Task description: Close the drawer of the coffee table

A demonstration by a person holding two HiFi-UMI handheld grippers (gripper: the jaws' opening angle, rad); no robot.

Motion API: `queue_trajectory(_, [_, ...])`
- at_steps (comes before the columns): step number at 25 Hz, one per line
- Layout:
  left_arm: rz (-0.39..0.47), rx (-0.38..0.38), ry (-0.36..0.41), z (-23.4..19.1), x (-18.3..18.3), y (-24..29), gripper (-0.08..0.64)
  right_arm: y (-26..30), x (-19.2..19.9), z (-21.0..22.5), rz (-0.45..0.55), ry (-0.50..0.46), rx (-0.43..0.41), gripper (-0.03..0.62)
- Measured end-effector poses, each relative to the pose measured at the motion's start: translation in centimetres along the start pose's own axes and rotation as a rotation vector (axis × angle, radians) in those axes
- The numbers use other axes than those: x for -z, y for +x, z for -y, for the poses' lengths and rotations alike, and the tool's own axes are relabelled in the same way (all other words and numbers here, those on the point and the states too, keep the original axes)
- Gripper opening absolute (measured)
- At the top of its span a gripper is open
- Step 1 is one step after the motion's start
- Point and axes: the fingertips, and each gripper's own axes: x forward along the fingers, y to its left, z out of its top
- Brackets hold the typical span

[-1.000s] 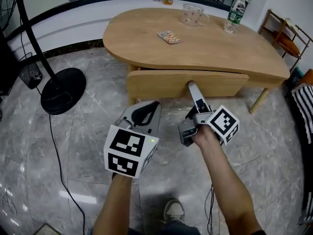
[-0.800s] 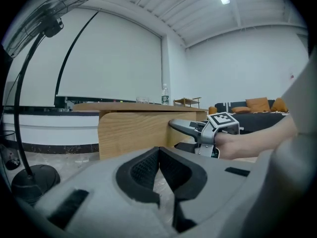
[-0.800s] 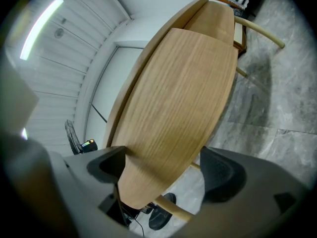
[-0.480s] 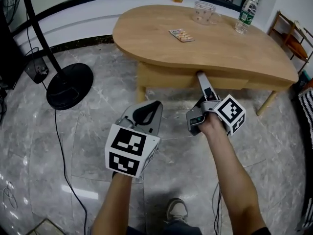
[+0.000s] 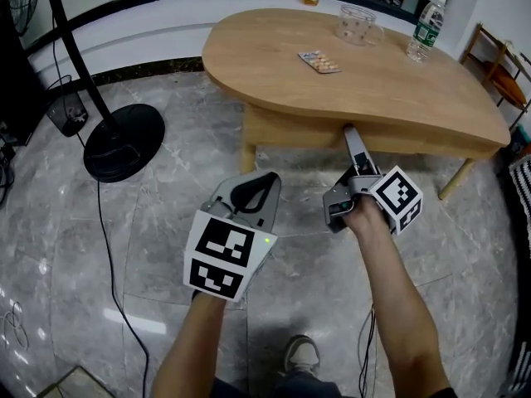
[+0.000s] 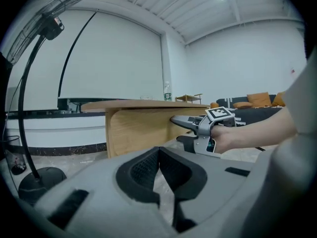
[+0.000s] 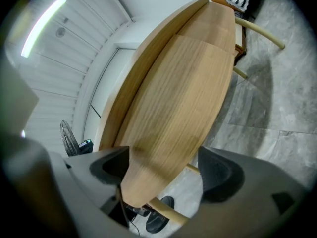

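Jaws on the right gripper (image 5: 352,136) stand wide apart and are closing. Neither pad presses on anything; my view along them is filled by the pale wooden drawer front (image 5: 294,131). That gripper lies on its side, roughly level, and its tips are up against the drawer front. The drawer itself sits tucked in under the overhang of the kidney-shaped light-wood coffee table (image 5: 390,85).

The left gripper (image 5: 252,191) hangs to the left of the right one and nearer to me, well short of the table and touching nothing. Its two black pads meet at the tips, so it is closed with nothing in it. From its camera I see the right gripper off to the right, reaching in against the drawer.

Beyond the right gripper, on the tabletop, lie a blister pack of orange pills (image 5: 319,61), a clear glass mug (image 5: 358,25) and a clear plastic water bottle with a green label (image 5: 424,29). Far to the left of the left gripper, the round black base of a standing fan (image 5: 124,142) rests on the grey marble floor (image 5: 166,230).
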Motion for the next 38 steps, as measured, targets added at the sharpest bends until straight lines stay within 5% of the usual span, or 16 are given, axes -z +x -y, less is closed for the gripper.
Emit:
queue_trajectory(5, [-0.01, 0.012, 0.05, 0.3, -2.9, -0.8, 0.005, -1.8, 0.3, -2.0, -0.061, -0.065, 0.029, 0.382])
queue_trajectory(16, [-0.071, 0.026, -0.014, 0.7, -14.8, -3.9, 0.005, -5.4, -5.2, -11.8, -0.175, -0.129, 0.113, 0.258])
queue_trajectory(21, [-0.094, 0.028, -0.003, -0.2, -24.3, -6.2, 0.005, -5.3, -10.3, -20.0, -0.232, -0.213, 0.124, 0.2])
queue_trajectory(31, [-0.109, -0.011, -0.07, -1.8, -41.8, -13.6, 0.003, -5.5, -18.3, -40.3, -0.377, -0.527, 0.078, 0.095])
queue_trajectory(38, [-0.129, 0.002, -0.054, -0.8, -49.4, -18.6, 0.003, -8.0, -22.0, -50.4, -0.398, -0.745, 0.081, 0.009])
